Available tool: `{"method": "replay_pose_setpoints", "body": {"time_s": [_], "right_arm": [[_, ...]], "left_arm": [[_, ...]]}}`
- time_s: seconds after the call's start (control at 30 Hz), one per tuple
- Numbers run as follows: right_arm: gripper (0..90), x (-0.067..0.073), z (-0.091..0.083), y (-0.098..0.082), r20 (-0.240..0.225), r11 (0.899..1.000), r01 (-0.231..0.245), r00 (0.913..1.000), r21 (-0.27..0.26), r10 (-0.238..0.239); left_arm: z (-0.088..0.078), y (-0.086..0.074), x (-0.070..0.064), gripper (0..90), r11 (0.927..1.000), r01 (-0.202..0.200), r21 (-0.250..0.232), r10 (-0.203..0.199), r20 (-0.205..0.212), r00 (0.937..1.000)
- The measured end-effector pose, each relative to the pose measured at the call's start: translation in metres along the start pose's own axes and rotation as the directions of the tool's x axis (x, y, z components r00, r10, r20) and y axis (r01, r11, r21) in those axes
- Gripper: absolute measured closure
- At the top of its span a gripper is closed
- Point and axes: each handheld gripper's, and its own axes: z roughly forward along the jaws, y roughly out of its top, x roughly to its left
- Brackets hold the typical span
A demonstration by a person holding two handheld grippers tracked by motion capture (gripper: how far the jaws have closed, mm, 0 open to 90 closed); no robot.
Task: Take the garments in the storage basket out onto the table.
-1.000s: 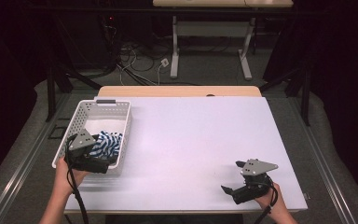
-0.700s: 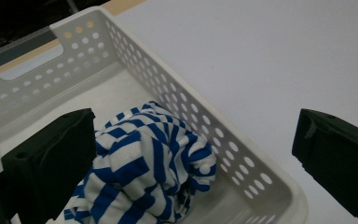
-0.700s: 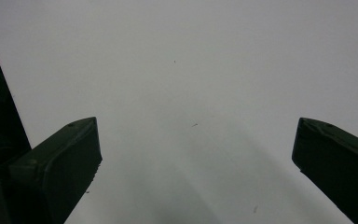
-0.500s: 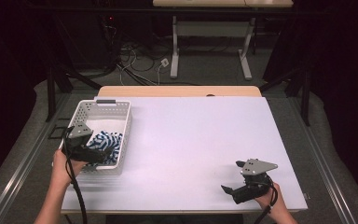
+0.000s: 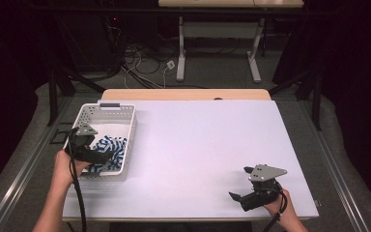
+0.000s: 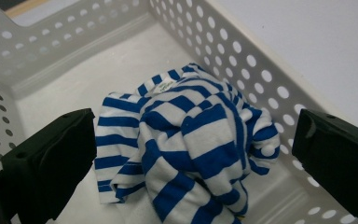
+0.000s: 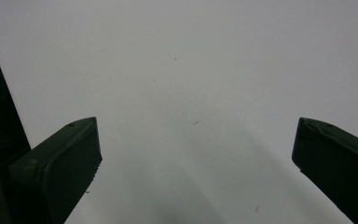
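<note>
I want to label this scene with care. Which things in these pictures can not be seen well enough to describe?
- What kind of garment the striped cloth is: crumpled in the left gripper view.
- Its small label: print too small to read.
- The cloth's lower end: cut off by the bottom edge of that view.
- In the high view, part of the cloth in the basket is covered by the left gripper.
- The right gripper: jaws open over bare table.

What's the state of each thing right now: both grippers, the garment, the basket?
left gripper: open, jaws either side of the garment, over the basket
right gripper: open, holding nothing, low over the bare table
blue-and-white striped garment: crumpled in a heap, lying in the basket, not gripped
white perforated basket: upright at the table's left edge, holds the garment
</note>
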Motion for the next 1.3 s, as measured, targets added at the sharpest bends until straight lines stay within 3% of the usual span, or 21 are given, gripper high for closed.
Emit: {"method": "replay_pose_setpoints", "body": {"time_s": [0.17,0.27,0.43,0.5,0.6,0.83,0.9,0.97,1.03,1.1,1.3], "right_arm": [[1.1,0.0,0.0,0.0,0.0,1.0,-0.001,1.0,-0.001,0.001],[1.1,0.0,0.001,0.0,-0.004,1.0,0.003,1.0,0.007,-0.003],[1.1,0.0,0.0,0.0,-0.002,1.0,0.004,1.0,0.009,-0.004],[1.1,0.0,0.0,-0.001,0.0,1.0,-0.003,1.0,0.003,0.003],[1.2,-0.001,0.0,-0.001,-0.002,1.0,-0.003,1.0,0.005,0.003],[1.3,0.0,0.001,-0.001,-0.002,1.0,-0.006,1.0,0.009,0.006],[1.3,-0.001,0.0,-0.001,-0.002,1.0,-0.005,1.0,0.01,0.005],[1.3,0.0,0.0,-0.001,-0.002,1.0,-0.005,1.0,0.008,0.005],[1.4,0.0,0.0,-0.001,-0.004,1.0,-0.007,1.0,0.011,0.007],[1.4,0.0,0.001,-0.001,-0.003,1.0,-0.005,1.0,0.011,0.005],[1.4,0.0,-0.001,-0.001,0.002,1.0,-0.002,1.0,0.016,0.002]], "left_arm": [[0.01,0.003,0.002,0.0,0.9964,0.005,0.085,-0.006,0.02,0.9998],[0.018,0.007,0.004,0.0,0.9886,0.002,0.151,-0.006,0.024,0.9997],[0.023,0.009,0.003,0.4,0.9816,-0.003,0.191,0.001,0.013,0.9999],[0.025,0.011,0.002,3.9,0.9751,-0.015,0.221,0.015,0.002,0.9999],[0.026,0.012,0.001,9.3,0.9713,-0.019,0.237,0.021,-0.003,0.9998],[0.03,0.011,-0.001,17.4,0.9602,-0.003,0.279,0.004,-0.001,1.0],[0.032,0.011,-0.001,24.9,0.9582,-0.011,0.286,0.012,0.0,0.9999],[0.033,0.01,-0.001,38.0,0.9575,-0.008,0.288,0.008,0.002,1.0],[0.033,0.01,-0.002,41.5,0.9576,-0.009,0.288,0.007,0.006,1.0],[0.033,0.009,-0.002,52.8,0.9577,-0.01,0.288,0.009,0.004,1.0],[0.031,0.008,-0.004,64.3,0.9624,-0.015,0.271,0.014,0.004,0.9999]]}}
